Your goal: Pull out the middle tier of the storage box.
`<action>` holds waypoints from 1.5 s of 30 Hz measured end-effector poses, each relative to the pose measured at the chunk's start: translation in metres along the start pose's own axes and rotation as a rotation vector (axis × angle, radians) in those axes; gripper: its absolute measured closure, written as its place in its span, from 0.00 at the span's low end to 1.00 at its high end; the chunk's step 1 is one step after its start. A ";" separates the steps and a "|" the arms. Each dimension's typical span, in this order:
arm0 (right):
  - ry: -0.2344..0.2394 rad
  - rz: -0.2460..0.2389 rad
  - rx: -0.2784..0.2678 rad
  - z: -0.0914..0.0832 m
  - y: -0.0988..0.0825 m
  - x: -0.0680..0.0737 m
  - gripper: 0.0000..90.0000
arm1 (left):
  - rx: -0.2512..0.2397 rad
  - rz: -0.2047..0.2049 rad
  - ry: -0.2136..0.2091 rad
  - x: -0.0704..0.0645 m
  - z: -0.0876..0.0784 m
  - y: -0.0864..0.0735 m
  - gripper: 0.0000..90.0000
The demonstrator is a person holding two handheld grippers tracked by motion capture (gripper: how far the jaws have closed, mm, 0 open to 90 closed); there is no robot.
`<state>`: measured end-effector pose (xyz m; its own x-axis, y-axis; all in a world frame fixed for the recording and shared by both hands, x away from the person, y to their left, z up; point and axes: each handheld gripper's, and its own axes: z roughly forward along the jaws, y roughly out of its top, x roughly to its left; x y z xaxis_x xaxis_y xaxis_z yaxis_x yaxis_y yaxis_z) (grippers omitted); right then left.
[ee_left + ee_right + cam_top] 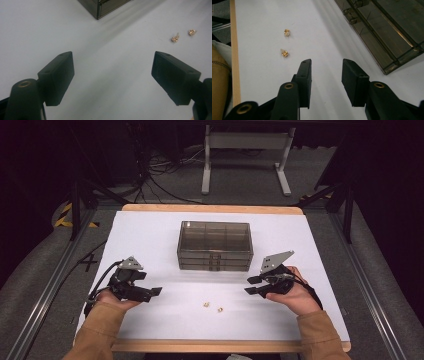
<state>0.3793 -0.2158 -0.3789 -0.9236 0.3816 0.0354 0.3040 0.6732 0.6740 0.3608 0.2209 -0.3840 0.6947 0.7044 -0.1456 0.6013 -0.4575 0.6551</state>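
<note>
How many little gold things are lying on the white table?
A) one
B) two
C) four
B: one little gold piece lies close beside a second gold piece on the white table, nearer the person than the see-through box.

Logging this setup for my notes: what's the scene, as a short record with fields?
surface: white table top
box: smoky clear compartment box, mid-table, towards the far side
small items: gold pieces, two, loose, between the box and the near edge
left tongs: open, nothing between the jaws
right tongs: open, nothing between the jaws
contact: both tongs are apart from the box and the pieces
</note>
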 end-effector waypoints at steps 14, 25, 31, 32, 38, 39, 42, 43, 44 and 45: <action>0.057 -0.019 -0.026 0.009 0.008 0.006 0.68 | 0.003 0.009 0.000 -0.001 0.000 0.001 0.21; 0.111 -0.035 -0.043 0.025 0.013 0.009 0.68 | 0.005 0.008 -0.005 -0.001 0.001 0.001 0.21; 0.106 -0.087 -0.094 0.027 0.012 0.010 0.69 | 0.005 0.006 -0.003 -0.001 0.001 0.001 0.21; 0.107 -0.095 -0.105 0.027 0.012 0.010 0.70 | 0.006 0.007 -0.005 -0.001 0.001 0.001 0.21; 0.104 -0.166 -0.181 0.022 0.010 0.012 0.70 | 0.006 0.014 -0.005 -0.001 -0.001 0.002 0.21; 0.093 -0.186 -0.191 0.021 0.010 0.013 0.70 | 0.005 0.012 -0.004 -0.001 -0.001 0.002 0.21; 0.068 -0.239 -0.220 0.019 0.009 0.015 0.70 | 0.004 0.013 -0.002 -0.002 0.000 0.003 0.21; 0.059 -0.259 -0.230 0.019 0.008 0.015 0.70 | 0.006 0.014 -0.003 -0.002 0.000 0.003 0.21; 0.049 -0.282 -0.236 0.019 0.008 0.016 0.70 | 0.005 0.014 -0.003 -0.002 0.000 0.003 0.21; 0.044 -0.296 -0.240 0.019 0.007 0.016 0.70 | 0.002 0.013 -0.003 -0.002 0.001 0.003 0.21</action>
<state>0.3711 -0.1930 -0.3872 -0.9740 0.1616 -0.1589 -0.0362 0.5812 0.8130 0.3615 0.2182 -0.3825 0.7035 0.6968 -0.1397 0.5931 -0.4673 0.6556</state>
